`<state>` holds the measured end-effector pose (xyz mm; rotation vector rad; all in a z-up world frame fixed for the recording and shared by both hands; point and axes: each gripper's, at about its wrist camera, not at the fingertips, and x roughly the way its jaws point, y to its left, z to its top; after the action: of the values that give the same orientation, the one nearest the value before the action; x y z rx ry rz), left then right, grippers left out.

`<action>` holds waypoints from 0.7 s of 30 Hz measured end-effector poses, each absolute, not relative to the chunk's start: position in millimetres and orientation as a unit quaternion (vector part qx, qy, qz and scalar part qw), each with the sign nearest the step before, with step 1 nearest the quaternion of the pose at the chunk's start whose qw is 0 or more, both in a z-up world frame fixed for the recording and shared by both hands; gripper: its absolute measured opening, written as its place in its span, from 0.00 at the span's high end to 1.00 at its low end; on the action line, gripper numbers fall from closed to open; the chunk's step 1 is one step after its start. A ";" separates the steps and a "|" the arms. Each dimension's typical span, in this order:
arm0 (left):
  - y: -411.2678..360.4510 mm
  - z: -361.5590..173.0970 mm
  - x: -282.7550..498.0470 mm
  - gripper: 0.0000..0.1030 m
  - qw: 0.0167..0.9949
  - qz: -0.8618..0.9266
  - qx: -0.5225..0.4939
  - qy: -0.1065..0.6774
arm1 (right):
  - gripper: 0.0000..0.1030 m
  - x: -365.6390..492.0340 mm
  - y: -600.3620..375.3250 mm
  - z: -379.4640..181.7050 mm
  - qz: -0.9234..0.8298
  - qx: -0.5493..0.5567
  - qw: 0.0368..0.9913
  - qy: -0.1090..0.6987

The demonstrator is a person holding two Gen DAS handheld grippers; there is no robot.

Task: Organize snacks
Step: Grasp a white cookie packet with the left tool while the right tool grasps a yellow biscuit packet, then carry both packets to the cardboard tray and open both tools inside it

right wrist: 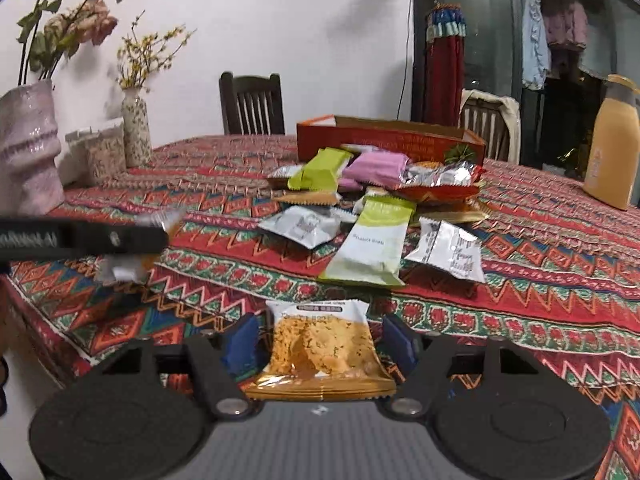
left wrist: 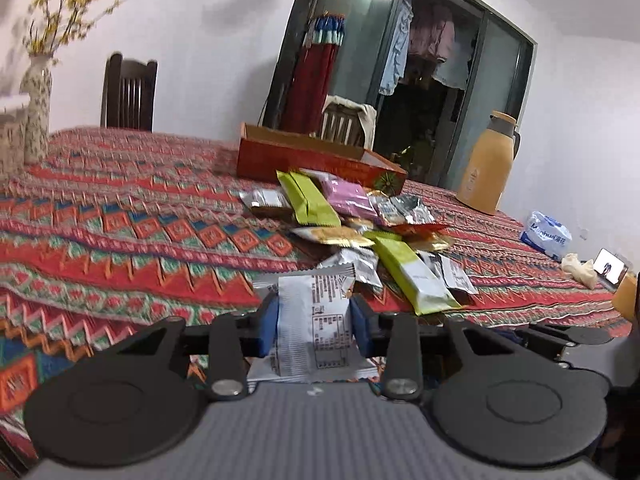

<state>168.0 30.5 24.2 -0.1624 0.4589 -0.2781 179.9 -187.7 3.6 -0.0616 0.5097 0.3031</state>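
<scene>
Silver packet (left wrist: 316,320) pinched in left tongs (left wrist: 314,320); right tongs (right wrist: 320,346) grip orange packet (right wrist: 322,344).

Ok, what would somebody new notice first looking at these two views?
Probably the jumble of snack packets on the patterned tablecloth, in front of an open red cardboard box. Then the packets in front: a silver packet pinched in the left hand-held gripper, a gold cake packet between the right hand-held gripper's pads.

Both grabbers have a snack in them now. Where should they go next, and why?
Probably carry both forward to the open red box. The left gripper pinches a silver packet, the right gripper has an orange snack packet between its pads, and the box sits just behind the snack pile.
</scene>
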 end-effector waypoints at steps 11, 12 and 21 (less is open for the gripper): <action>20.8 49.5 199.0 0.64 0.966 -0.128 -0.024 0.222 | 0.57 176.7 -230.4 36.9 0.134 -0.030 0.966 0.220; 20.4 56.7 204.6 0.64 0.968 -0.127 -0.017 0.216 | 0.57 179.7 -237.0 43.9 0.128 -0.026 0.968 0.213; 20.1 120.8 288.0 0.64 0.981 -0.092 0.004 0.170 | 0.57 251.4 -281.2 114.0 0.105 -0.029 0.983 0.148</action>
<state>288.0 20.1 120.8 0.0089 0.3429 -0.1845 251.4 -281.2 114.0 -0.0578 0.2986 0.2111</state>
